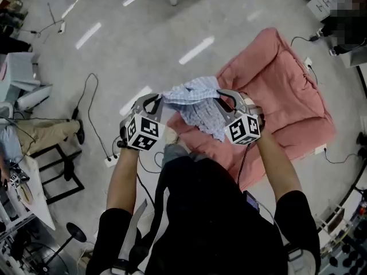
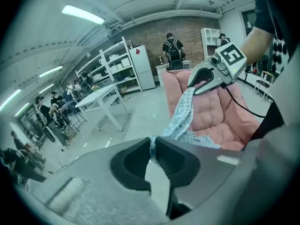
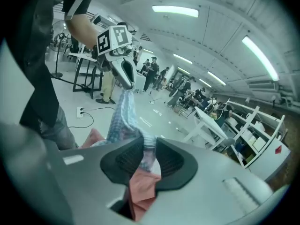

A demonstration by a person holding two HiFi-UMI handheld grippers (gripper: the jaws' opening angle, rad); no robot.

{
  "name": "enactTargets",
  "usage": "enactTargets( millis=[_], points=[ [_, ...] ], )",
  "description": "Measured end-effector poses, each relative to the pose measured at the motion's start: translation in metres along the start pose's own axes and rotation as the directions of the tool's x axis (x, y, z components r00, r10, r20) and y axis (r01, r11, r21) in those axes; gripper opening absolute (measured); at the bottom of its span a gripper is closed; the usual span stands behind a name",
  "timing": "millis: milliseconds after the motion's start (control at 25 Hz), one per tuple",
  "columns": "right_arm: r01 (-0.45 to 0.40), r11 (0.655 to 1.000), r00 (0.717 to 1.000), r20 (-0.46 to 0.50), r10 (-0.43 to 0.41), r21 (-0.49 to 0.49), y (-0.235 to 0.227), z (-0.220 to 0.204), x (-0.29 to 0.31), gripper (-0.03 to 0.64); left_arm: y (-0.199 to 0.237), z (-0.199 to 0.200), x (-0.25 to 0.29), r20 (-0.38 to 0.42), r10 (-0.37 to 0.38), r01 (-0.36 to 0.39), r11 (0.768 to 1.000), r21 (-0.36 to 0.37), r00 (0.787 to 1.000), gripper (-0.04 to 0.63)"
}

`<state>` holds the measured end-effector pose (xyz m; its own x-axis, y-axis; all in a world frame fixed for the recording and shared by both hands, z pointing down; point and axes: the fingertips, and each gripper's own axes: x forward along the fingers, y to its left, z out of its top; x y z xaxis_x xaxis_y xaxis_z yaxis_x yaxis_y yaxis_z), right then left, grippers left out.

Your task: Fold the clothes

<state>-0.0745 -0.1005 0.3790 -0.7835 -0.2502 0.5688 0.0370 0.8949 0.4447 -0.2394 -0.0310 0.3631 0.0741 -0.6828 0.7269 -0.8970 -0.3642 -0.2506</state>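
Observation:
A light blue checked garment (image 1: 198,105) hangs in the air between my two grippers, above the near edge of a pink cushion (image 1: 284,90). My left gripper (image 1: 159,99) is shut on one edge of the cloth (image 2: 180,121), pinched thin between its pads. My right gripper (image 1: 221,95) is shut on a thicker bunch of the same garment (image 3: 123,116); pink fabric (image 3: 143,186) shows below its jaws. Each gripper view shows the other gripper across the stretched cloth: the right gripper (image 2: 199,81) and the left gripper (image 3: 125,76).
The pink cushion lies on a grey floor with cables and a power strip (image 1: 110,160) to the left. White tables (image 2: 101,100), shelving (image 2: 122,67) and several people stand further off in the room. A chair base (image 1: 57,171) is at my left.

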Motion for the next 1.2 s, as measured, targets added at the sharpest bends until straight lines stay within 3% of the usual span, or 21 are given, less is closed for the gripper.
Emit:
enactTargets(
  millis=[200, 360, 560, 720, 880, 1200],
  points=[
    [0.083, 0.996, 0.991, 0.101, -0.086, 0.027, -0.047, 0.07, -0.009, 0.091, 0.038, 0.016, -0.053, 0.053, 0.108, -0.106, 0.994, -0.034, 0.993, 0.041],
    [0.123, 0.991, 0.975, 0.177, -0.131, 0.051, -0.052, 0.127, -0.02, 0.089, 0.054, 0.008, -0.101, 0.083, 0.164, -0.158, 0.985, -0.066, 0.983, 0.041],
    [0.145, 0.987, 0.956, 0.247, -0.156, 0.065, -0.019, 0.205, -0.02, 0.089, 0.072, -0.035, -0.165, 0.074, 0.237, -0.23, 0.969, -0.094, 0.969, 0.041],
    [0.139, 0.983, 0.944, 0.284, -0.168, 0.118, 0.027, 0.264, -0.018, 0.089, 0.09, -0.082, -0.219, 0.047, 0.282, -0.279, 0.958, -0.072, 0.958, 0.041],
    [0.138, 0.985, 0.918, 0.36, -0.165, 0.101, 0.059, 0.329, -0.02, 0.089, 0.11, -0.109, -0.271, 0.051, 0.324, -0.321, 0.945, -0.063, 0.945, 0.041],
    [0.107, 0.993, 0.877, 0.467, -0.117, 0.049, 0.096, 0.426, -0.003, 0.089, 0.159, -0.151, -0.359, 0.044, 0.481, -0.475, 0.875, -0.096, 0.876, 0.041]
  ],
)
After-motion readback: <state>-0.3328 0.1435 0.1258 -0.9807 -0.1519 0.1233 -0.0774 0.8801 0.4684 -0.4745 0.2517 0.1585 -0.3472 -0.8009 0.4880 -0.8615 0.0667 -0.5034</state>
